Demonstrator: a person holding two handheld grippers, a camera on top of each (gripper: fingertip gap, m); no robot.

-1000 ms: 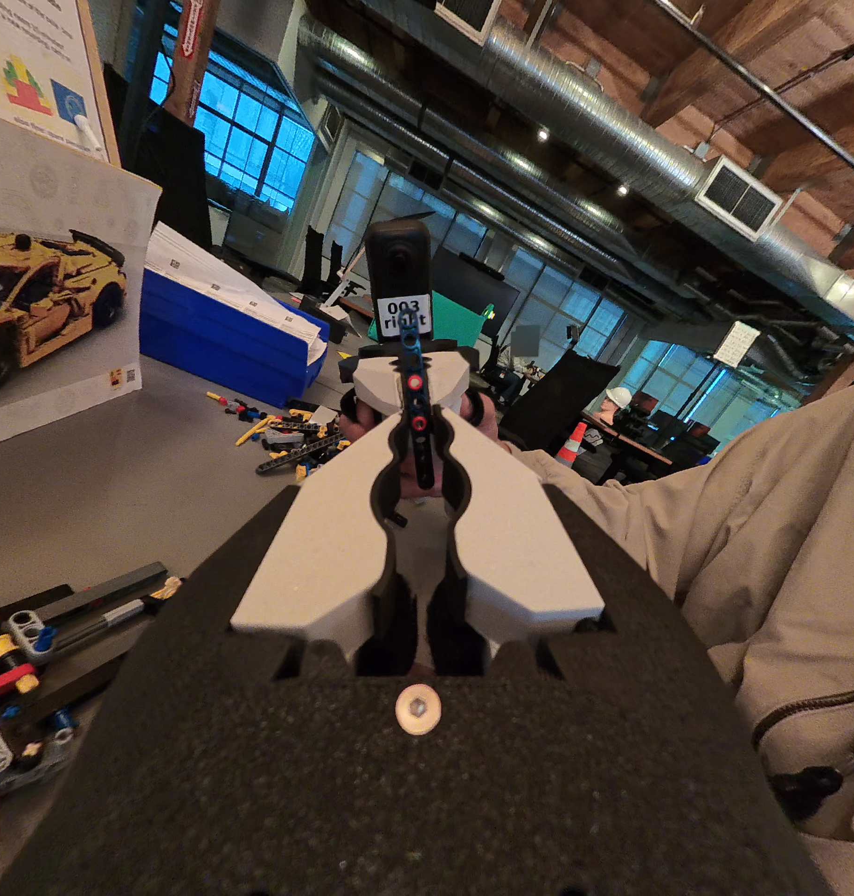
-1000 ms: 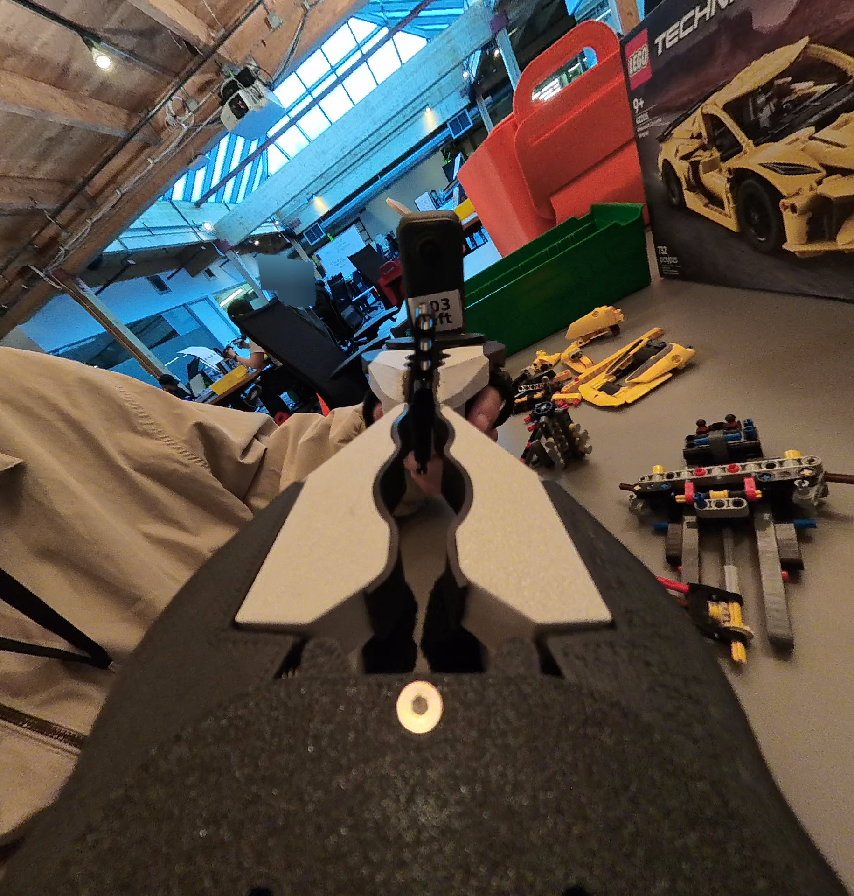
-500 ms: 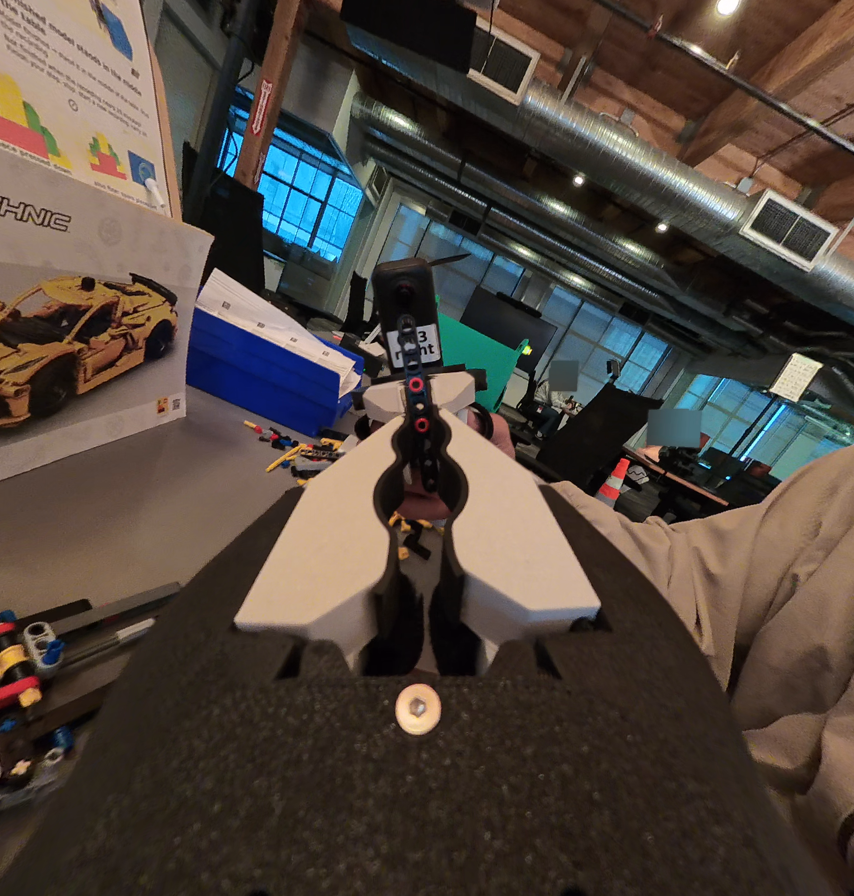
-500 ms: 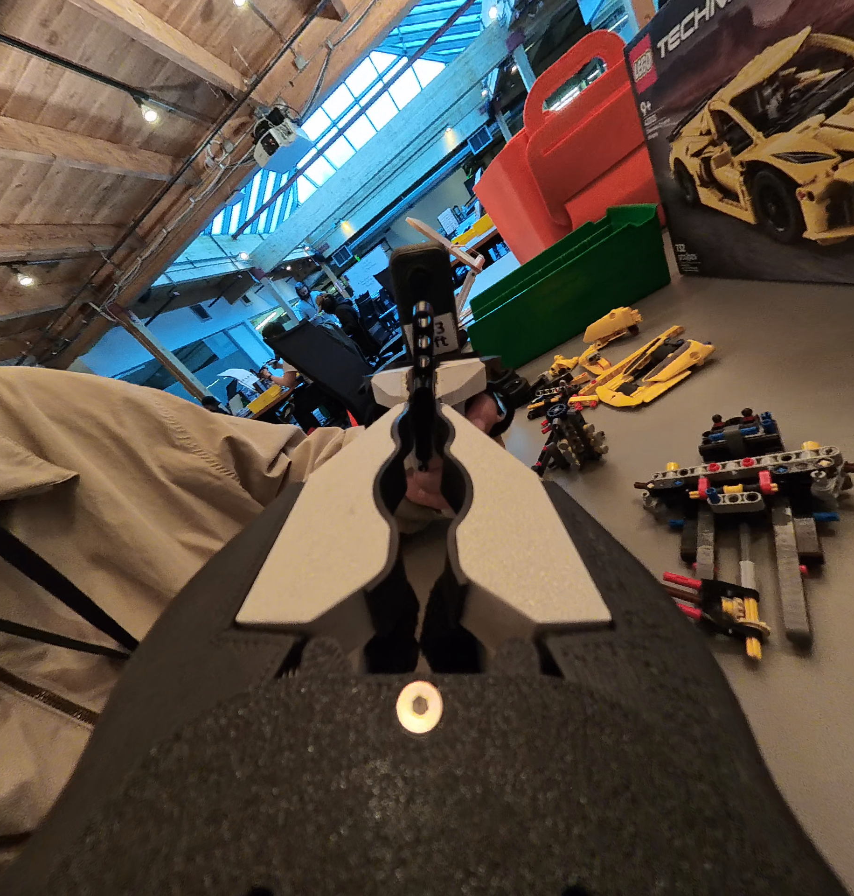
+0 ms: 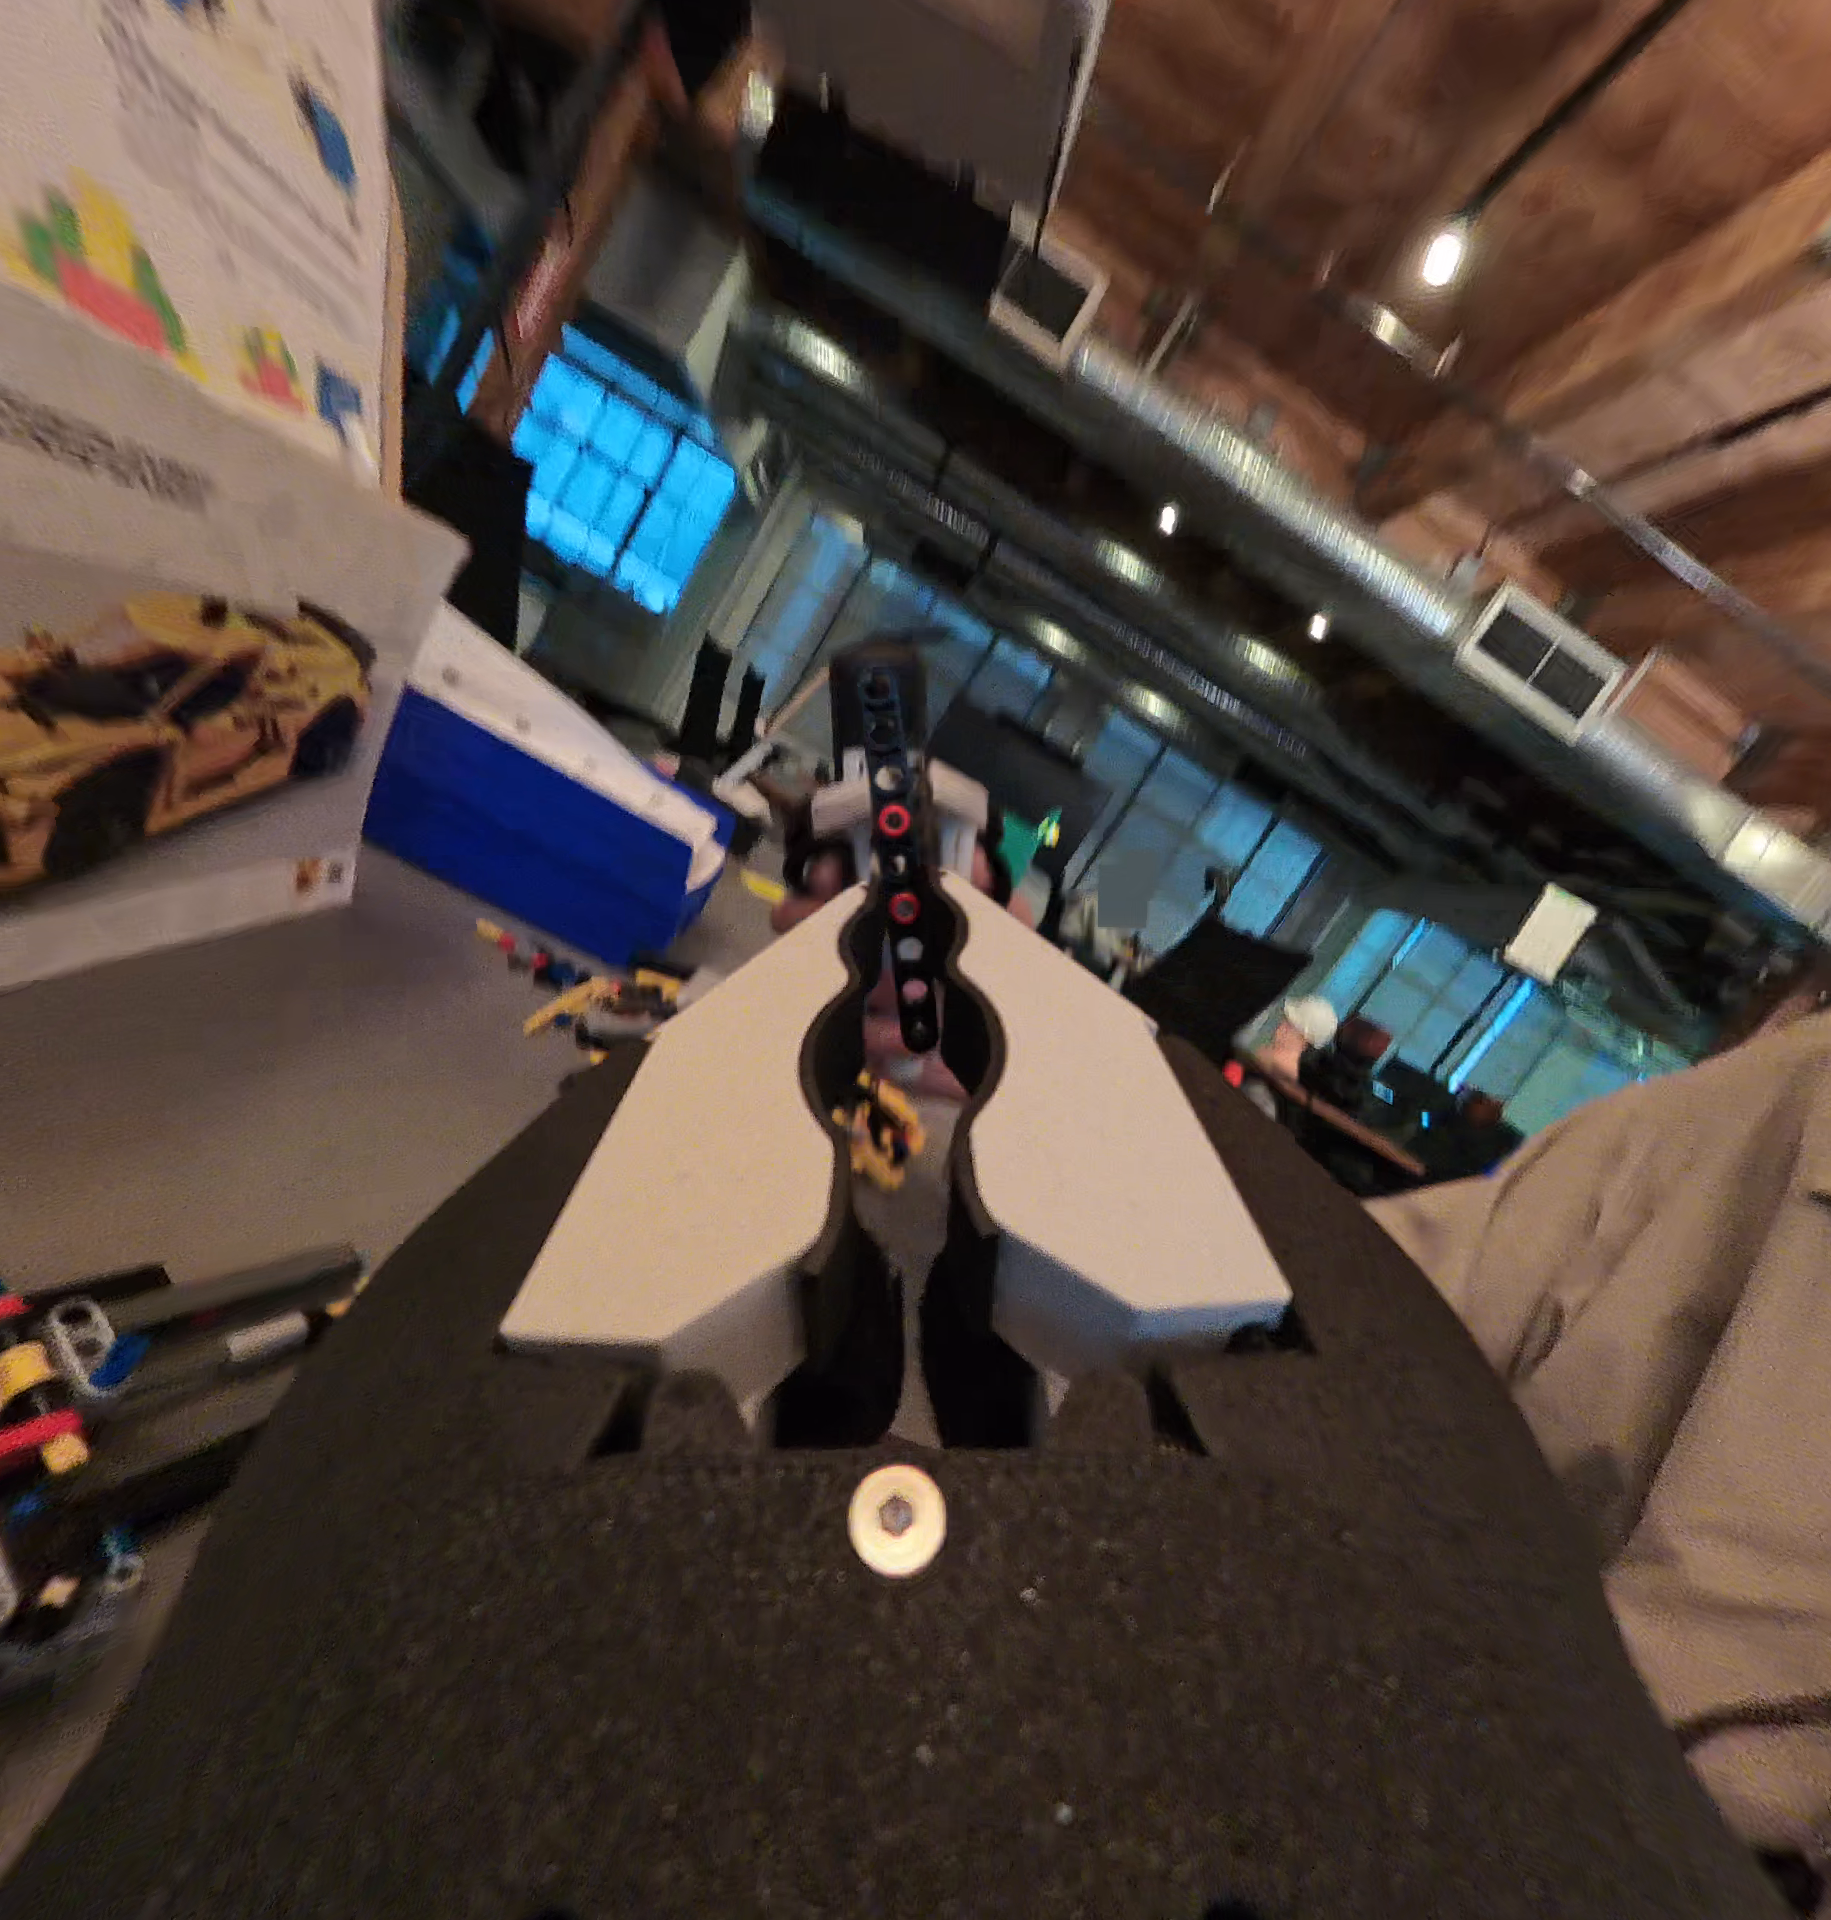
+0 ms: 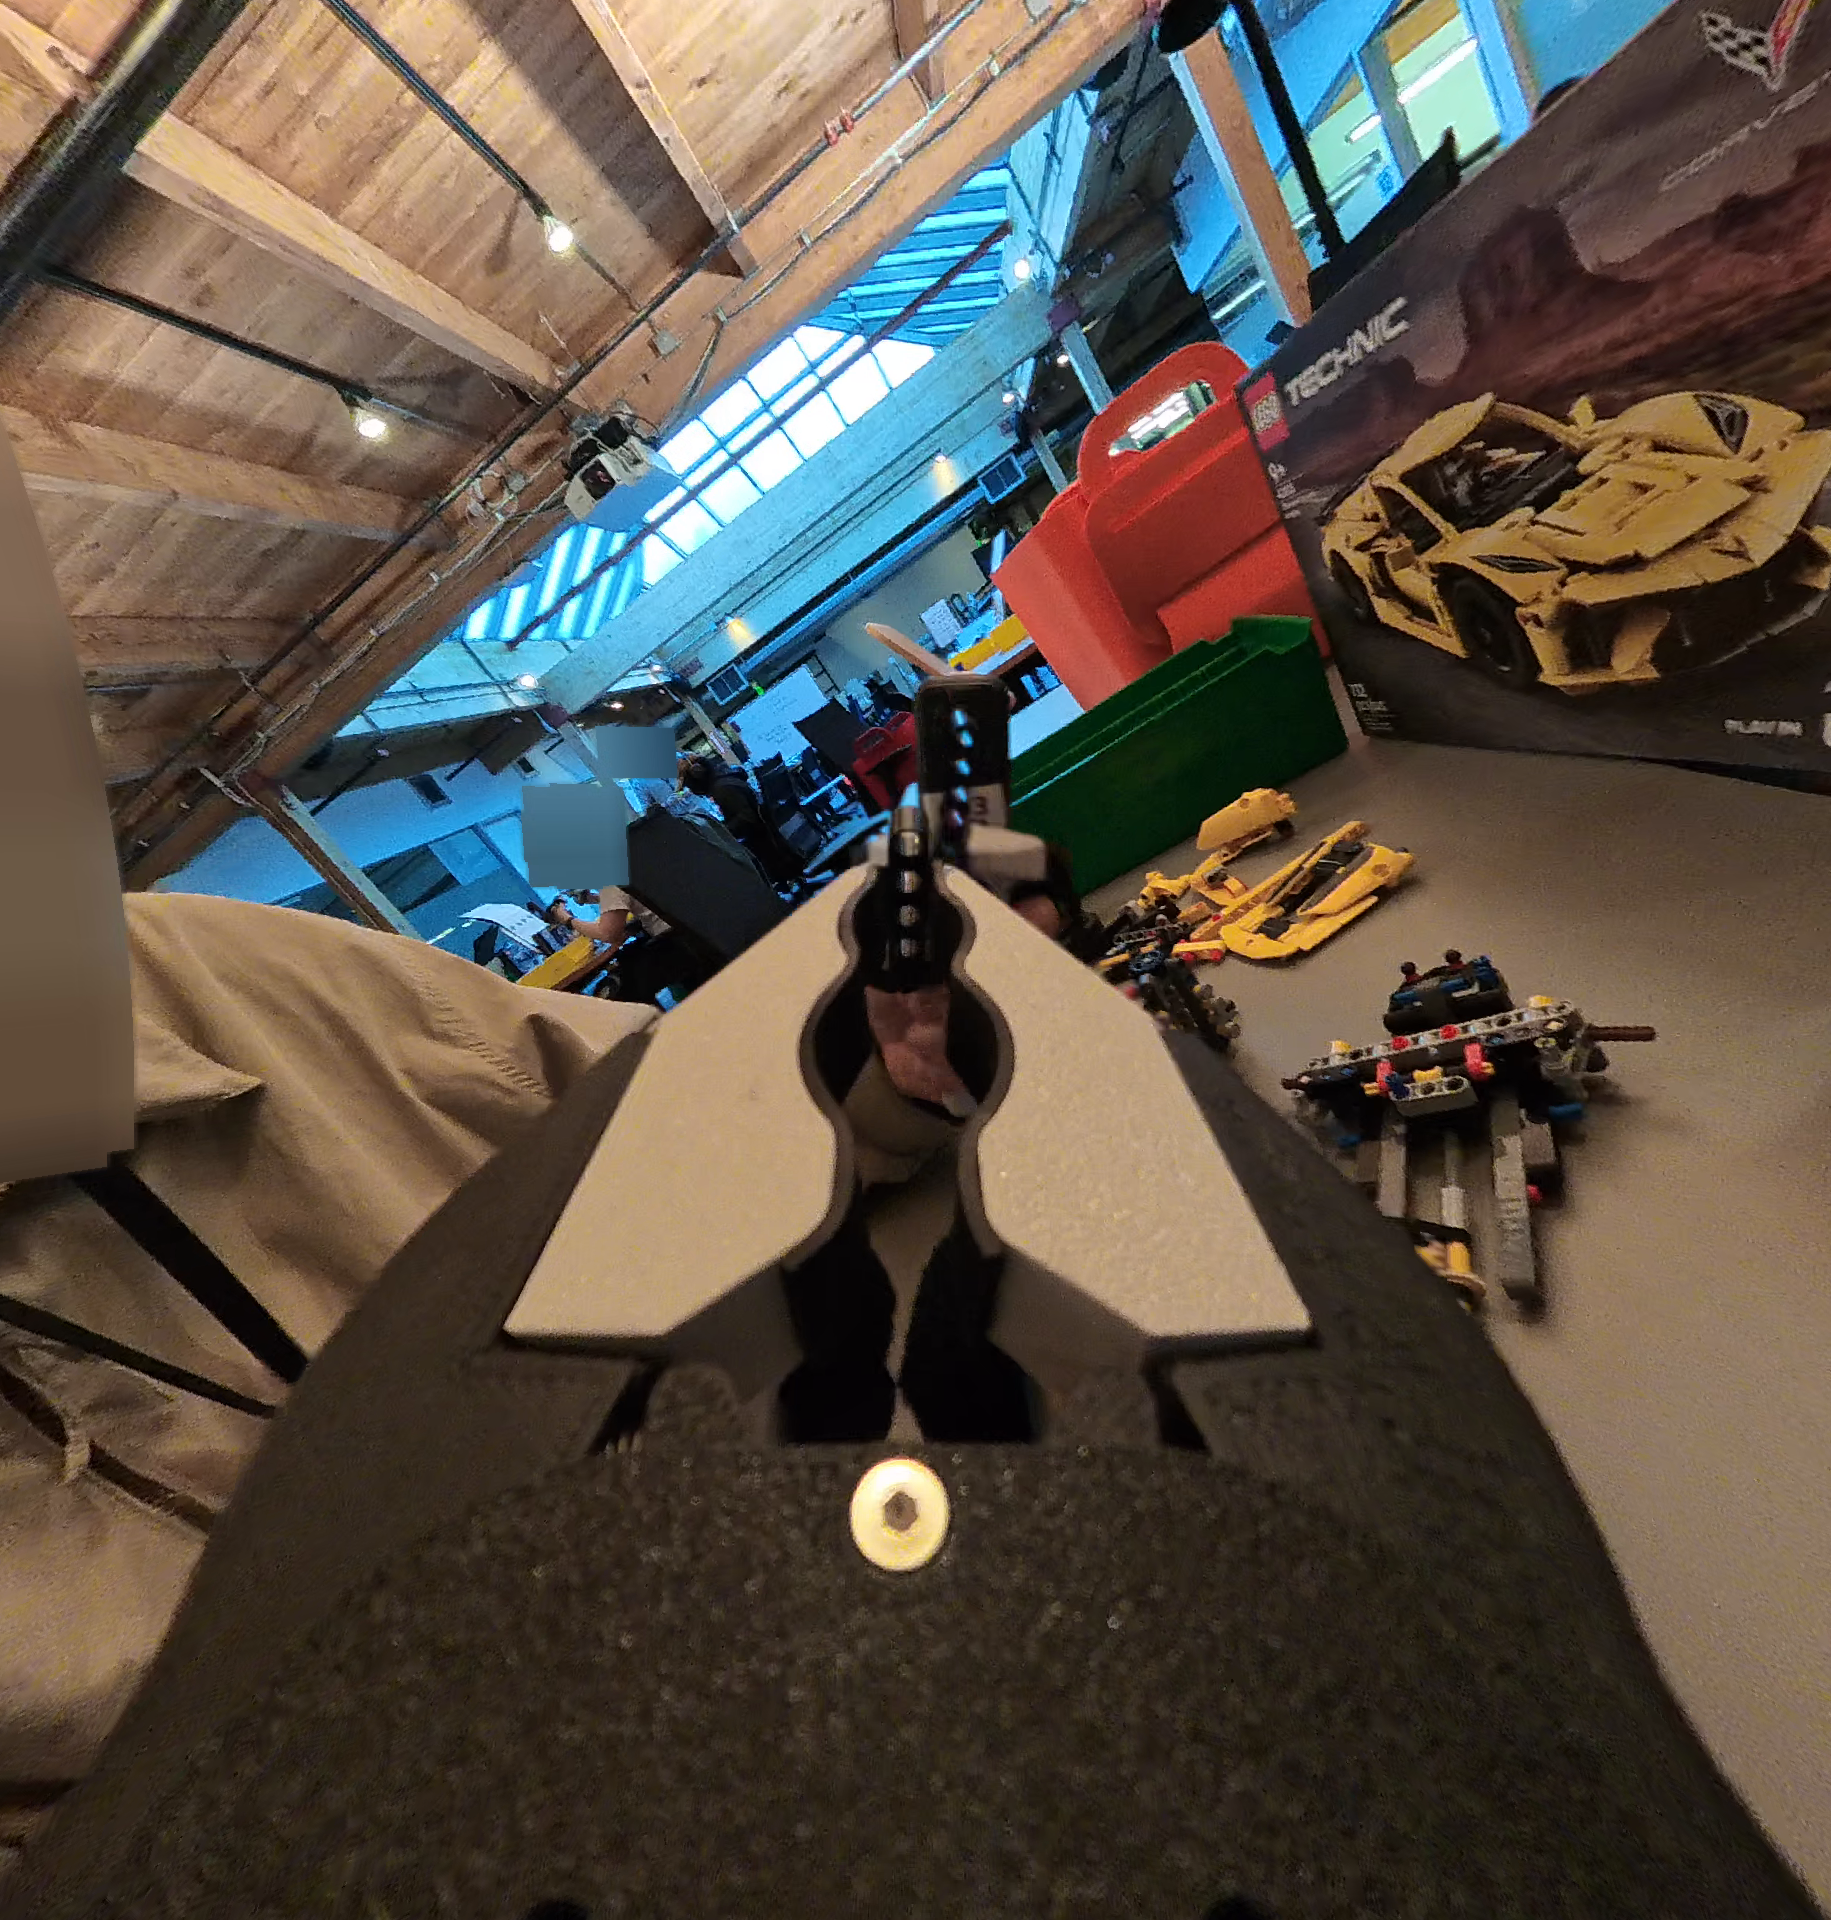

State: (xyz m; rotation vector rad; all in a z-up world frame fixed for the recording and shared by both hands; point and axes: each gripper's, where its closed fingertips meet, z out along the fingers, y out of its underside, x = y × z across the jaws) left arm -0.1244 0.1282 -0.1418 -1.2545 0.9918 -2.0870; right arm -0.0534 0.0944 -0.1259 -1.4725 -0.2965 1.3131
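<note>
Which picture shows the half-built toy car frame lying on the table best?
The right wrist view. There the half-built frame lies whole and sharp on the grey table, right of the right tongs. In the left wrist view the frame is cut off at the left edge and blurred.

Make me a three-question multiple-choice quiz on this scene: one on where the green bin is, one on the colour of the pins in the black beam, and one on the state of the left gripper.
1. The green bin stands:
A) in front of the red container
B) on top of it
C) inside it

2. The pins in the black beam are:
A) yellow
B) red
C) white

3. The left gripper is:
A) wide open
B) shut on the black beam
C) shut on nothing

Answers:
1 A, the bin sits just before the container.
2 B, two red rings show in the beam.
3 B, its fingertips press against the beam.
</note>
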